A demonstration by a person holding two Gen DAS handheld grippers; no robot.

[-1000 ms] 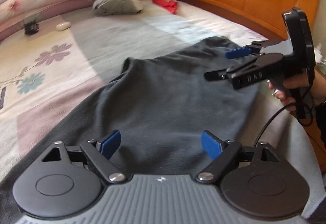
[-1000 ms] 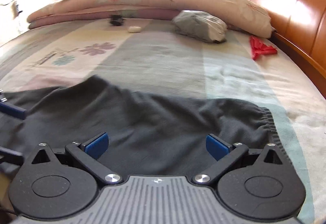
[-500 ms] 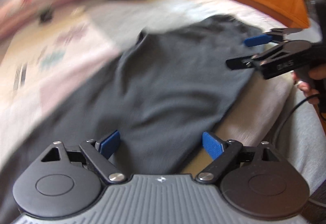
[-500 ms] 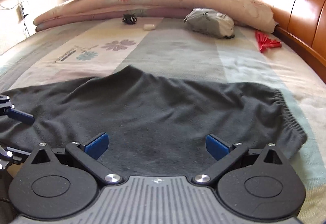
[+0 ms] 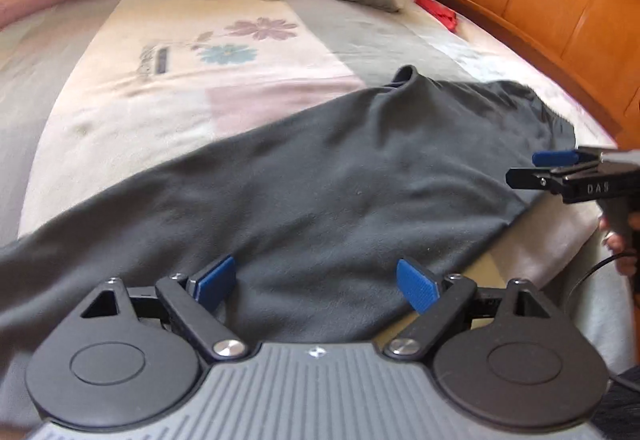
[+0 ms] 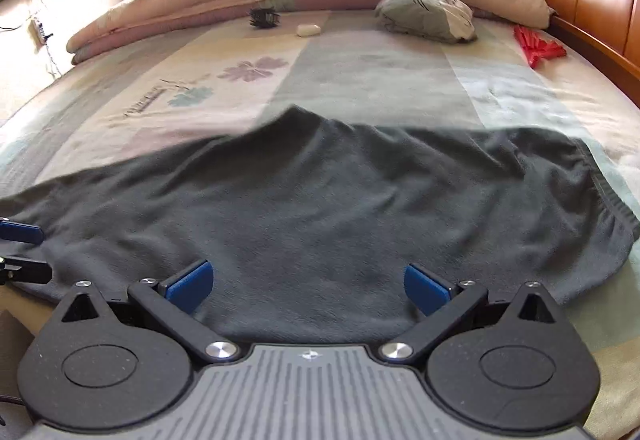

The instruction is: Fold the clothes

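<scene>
Along the near edge of the bed (image 6: 360, 80), dark trousers (image 6: 320, 208) are lying flat; left gripper (image 5: 316, 280) and right gripper (image 6: 308, 284) are hovering spread, grasping nothing.

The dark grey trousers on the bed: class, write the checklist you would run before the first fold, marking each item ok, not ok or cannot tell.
1. Dark grey trousers spread out on the bed: ok, though lightly wrinkled.
2. Elastic waistband in view at the right end: ok.
3. Leg ends in view: cannot tell, they run out of frame to the left.
4. Left hand-held gripper open, nothing between its pads: ok.
5. Right hand-held gripper open, nothing between its pads: ok.
6. Grey bundle and red item lie apart from the trousers: ok.
</scene>
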